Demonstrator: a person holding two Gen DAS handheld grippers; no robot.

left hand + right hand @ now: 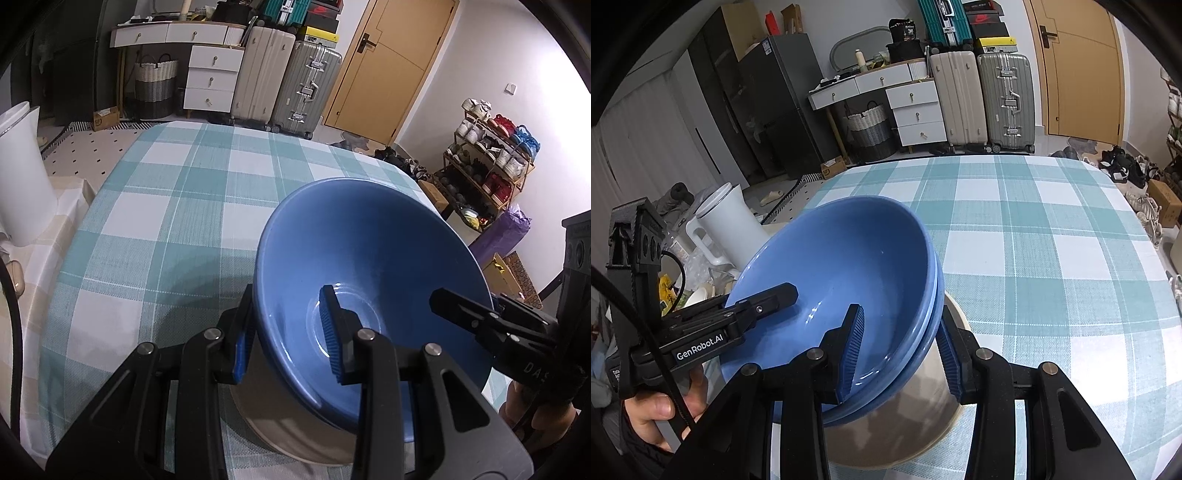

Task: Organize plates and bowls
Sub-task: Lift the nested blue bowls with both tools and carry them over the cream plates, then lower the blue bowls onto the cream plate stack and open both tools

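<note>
Blue bowls (849,251), undersides hidden by tongs (901,350)

The pale beige round plate (295,432) under the stacked glossy blue ceramic bowls (369,258) is mostly covered by them; only a crescent shows at about 6 o'clock, and whether the lower bowl rests on it cannot be told. In the right wrist view the lower blue bowl shows just as a rim band (936,295) at 3 o'clock. The white plastic jug (18,177) is cut off at 9 o'clock. The clutter beside the jug (698,288) is too small to identify.
</note>
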